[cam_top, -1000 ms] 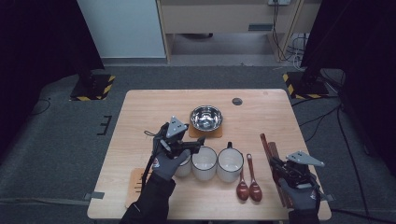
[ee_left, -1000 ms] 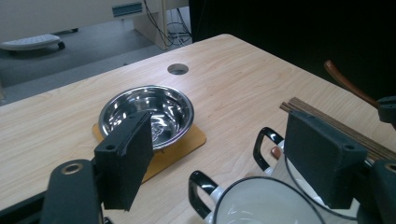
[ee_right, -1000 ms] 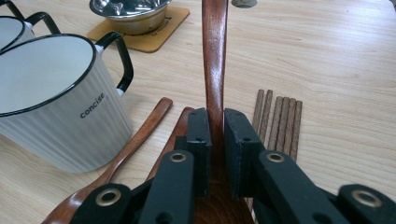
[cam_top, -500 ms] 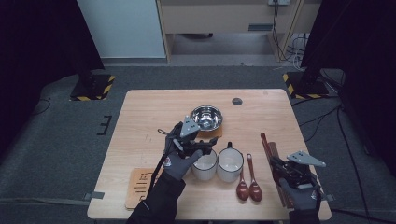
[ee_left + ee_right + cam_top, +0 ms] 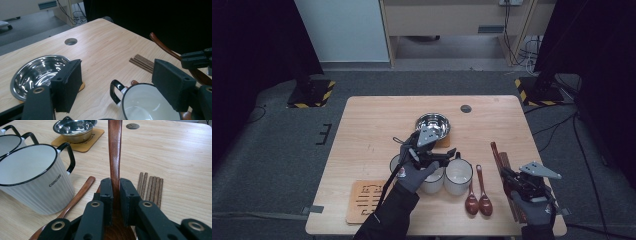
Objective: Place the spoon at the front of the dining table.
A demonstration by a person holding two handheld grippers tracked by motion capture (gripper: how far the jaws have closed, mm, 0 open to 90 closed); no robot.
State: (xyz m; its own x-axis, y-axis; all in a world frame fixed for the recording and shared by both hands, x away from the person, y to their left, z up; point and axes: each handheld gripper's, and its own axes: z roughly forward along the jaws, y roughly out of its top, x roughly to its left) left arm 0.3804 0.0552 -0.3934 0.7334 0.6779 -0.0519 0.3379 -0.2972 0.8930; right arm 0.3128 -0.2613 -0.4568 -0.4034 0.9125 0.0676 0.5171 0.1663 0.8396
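Left gripper [image 5: 447, 152] jaws wide, empty, above the white mugs [image 5: 458, 175]. Right gripper [image 5: 115, 192] clamps a wooden spoon handle [image 5: 114, 150], right of the mugs. Wooden table [image 5: 377, 120], grey floor.

Wooden table [image 5: 377, 120]: mugs [image 5: 459, 176], spoons [image 5: 478, 200], chopsticks [image 5: 150, 185]

Even overhead light falls on the pale counter [image 5: 377, 125] at frame centre; dark corners surround it. Glare glints off the steel bowl [image 5: 37, 72]; near fingers [image 5: 68, 85] look soft.

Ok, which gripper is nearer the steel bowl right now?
Left. The left gripper hovers just in front of the steel bowl, above the mugs; the right gripper sits at the table's right edge.
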